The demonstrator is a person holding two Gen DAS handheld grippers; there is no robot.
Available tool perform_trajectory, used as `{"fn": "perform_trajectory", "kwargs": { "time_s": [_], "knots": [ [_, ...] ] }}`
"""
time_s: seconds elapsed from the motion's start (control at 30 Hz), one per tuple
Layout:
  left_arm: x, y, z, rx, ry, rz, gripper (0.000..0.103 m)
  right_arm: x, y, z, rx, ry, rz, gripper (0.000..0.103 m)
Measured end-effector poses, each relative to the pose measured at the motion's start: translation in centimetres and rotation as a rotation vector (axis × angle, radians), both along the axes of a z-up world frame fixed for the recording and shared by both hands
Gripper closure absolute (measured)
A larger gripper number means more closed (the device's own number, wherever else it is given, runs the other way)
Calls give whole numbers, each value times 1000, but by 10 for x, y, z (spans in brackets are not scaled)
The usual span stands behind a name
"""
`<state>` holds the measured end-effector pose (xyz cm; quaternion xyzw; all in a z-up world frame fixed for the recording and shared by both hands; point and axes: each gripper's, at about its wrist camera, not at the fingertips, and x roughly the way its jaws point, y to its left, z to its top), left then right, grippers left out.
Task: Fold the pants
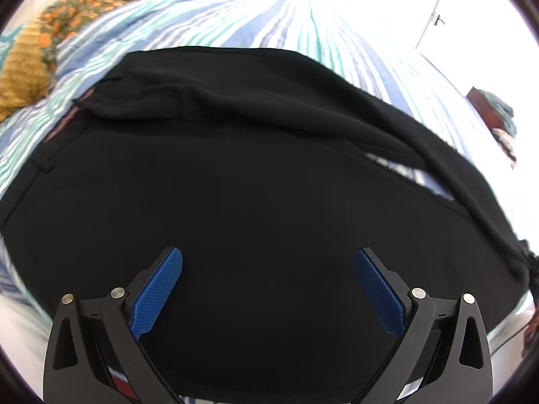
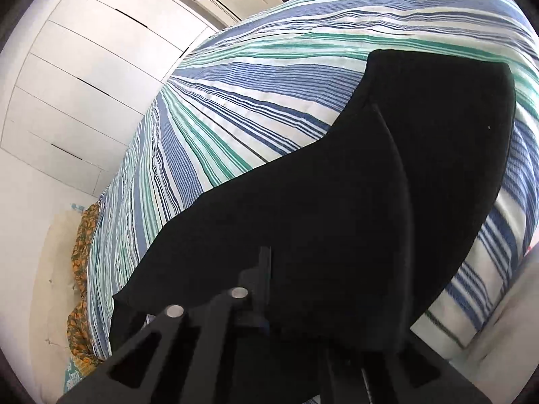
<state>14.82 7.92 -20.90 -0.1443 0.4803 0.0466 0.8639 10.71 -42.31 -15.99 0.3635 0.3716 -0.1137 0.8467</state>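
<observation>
Black pants [image 1: 252, 175] lie spread on a striped bedcover [image 1: 209, 23], with a folded layer across their far part. My left gripper [image 1: 268, 259] is open just above the near part of the pants; its blue pads [image 1: 158, 293] stand wide apart and hold nothing. In the right wrist view the pants [image 2: 387, 185] drape from the bed up over my right gripper [image 2: 269, 269]. One dark finger [image 2: 264, 282] shows and the other is hidden under the cloth. The right jaws look closed on the pants fabric.
The bedcover [image 2: 252, 107] is blue, white and green striped. An orange floral cloth [image 1: 84, 10] and a mustard cloth [image 1: 20, 70] lie at the far left of the bed. White wardrobe doors [image 2: 77, 77] stand beside the bed. Dark furniture [image 1: 488, 107] is at the right.
</observation>
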Motion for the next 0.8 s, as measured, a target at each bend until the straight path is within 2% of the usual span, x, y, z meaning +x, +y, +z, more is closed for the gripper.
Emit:
{"fn": "perform_trajectory", "kwargs": {
  "time_s": [0.1, 0.2, 0.27, 0.4, 0.5, 0.57, 0.6, 0.63, 0.7, 0.73, 0.8],
  "knots": [
    [35, 28, 25, -171, -34, 27, 1, 2, 7, 40, -57, -80, 97, 98],
    [94, 59, 35, -380, 5, 51, 1, 0, 27, 92, -143, -182, 236, 99],
    [134, 77, 33, -473, 27, 80, 1, -3, 39, 121, -186, -233, 317, 99],
    [197, 98, 20, -466, 112, 170, 1, -25, 58, 159, -229, -320, 446, 99],
    [215, 111, 9, -503, 147, 241, 4, -50, 69, 179, -279, -365, 507, 99],
    [217, 117, 1, -561, 162, 267, 36, -64, 70, 187, -311, -386, 546, 99],
    [216, 120, -6, -604, 181, 268, 92, -69, 69, 188, -319, -388, 561, 99],
    [211, 122, -10, -621, 207, 277, 99, -70, 66, 187, -321, -378, 571, 99],
    [195, 129, 3, -626, 153, 289, 99, -64, 52, 175, -322, -313, 565, 99],
    [187, 132, 20, -626, 102, 277, 99, -55, 44, 167, -313, -273, 547, 99],
    [160, 141, 75, -605, -53, 242, 99, -37, 28, 156, -289, -254, 515, 99]
  ]
}}
